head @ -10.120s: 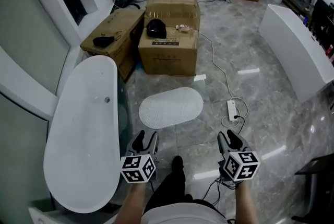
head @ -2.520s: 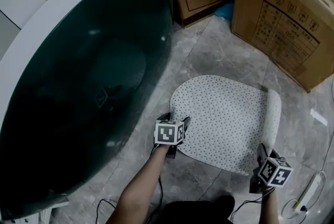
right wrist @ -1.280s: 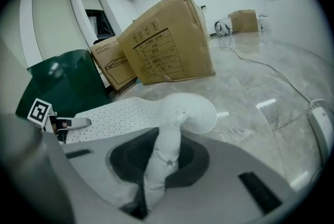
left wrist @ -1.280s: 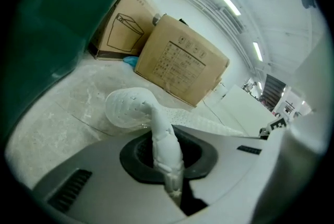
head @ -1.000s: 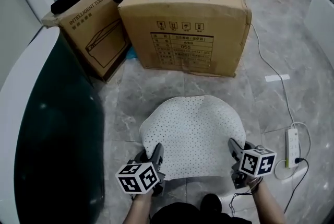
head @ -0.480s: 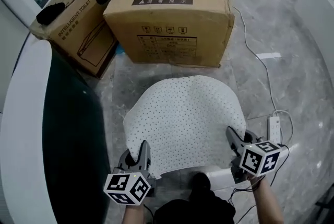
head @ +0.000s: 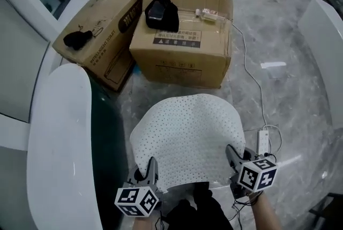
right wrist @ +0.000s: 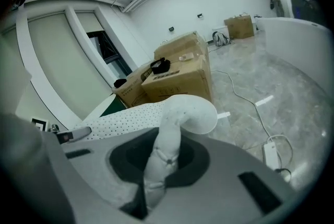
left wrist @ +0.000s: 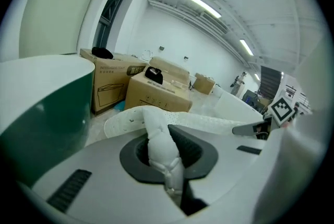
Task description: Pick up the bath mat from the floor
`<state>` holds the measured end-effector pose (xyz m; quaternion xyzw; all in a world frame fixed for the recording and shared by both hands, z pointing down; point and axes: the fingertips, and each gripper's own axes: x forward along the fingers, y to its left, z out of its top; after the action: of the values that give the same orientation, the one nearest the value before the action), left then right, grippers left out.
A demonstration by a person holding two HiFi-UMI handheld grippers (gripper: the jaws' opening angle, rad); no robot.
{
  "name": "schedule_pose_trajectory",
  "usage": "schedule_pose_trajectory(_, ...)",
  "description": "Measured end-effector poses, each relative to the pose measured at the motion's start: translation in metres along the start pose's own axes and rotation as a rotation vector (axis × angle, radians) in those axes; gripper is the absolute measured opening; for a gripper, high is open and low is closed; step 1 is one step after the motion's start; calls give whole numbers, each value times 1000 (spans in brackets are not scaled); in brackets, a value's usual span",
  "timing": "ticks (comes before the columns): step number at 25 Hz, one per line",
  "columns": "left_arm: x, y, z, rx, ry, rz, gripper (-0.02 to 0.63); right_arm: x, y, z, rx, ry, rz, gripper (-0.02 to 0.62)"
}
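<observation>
The white perforated bath mat point(head: 187, 138) hangs in the air between my two grippers, its far end drooping toward the floor. My left gripper point(head: 146, 174) is shut on the mat's near left corner, which shows bunched between the jaws in the left gripper view point(left wrist: 162, 152). My right gripper point(head: 233, 159) is shut on the near right corner; in the right gripper view point(right wrist: 166, 152) the mat point(right wrist: 185, 110) curls up out of the jaws.
A white bathtub point(head: 59, 138) with a dark inside runs along the left. Two cardboard boxes point(head: 185, 30) stand ahead, a black pouch point(head: 161, 13) on the larger. A power strip point(head: 263, 141) and its cable lie on the marble floor at right.
Both grippers have risen together with the mat's near edge, lifting the mat off the floor. More of the tub and boxes now shows below.
</observation>
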<state>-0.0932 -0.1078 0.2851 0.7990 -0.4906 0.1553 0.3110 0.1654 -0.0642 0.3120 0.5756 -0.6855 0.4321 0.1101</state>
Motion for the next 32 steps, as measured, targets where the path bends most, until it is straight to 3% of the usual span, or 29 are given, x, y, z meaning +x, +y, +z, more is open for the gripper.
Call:
schedule_pose_trajectory(5,-59,-36,62,-12,10,-24,23,-65,46,43,2,11,13,31)
schedule_pose_trajectory(14,-116,-88,151,35,-42,-13,23,-140,87,116,-21,-42,61,31)
schedule_pose_trajectory(22,-142,-117,220,86,-156,-20,23,-179,118,181,-82,-155,113,31)
schedule_pose_trajectory(32,-163,-134,274,137,-264,-43,23,-199,152,227,-113,-245,159,31)
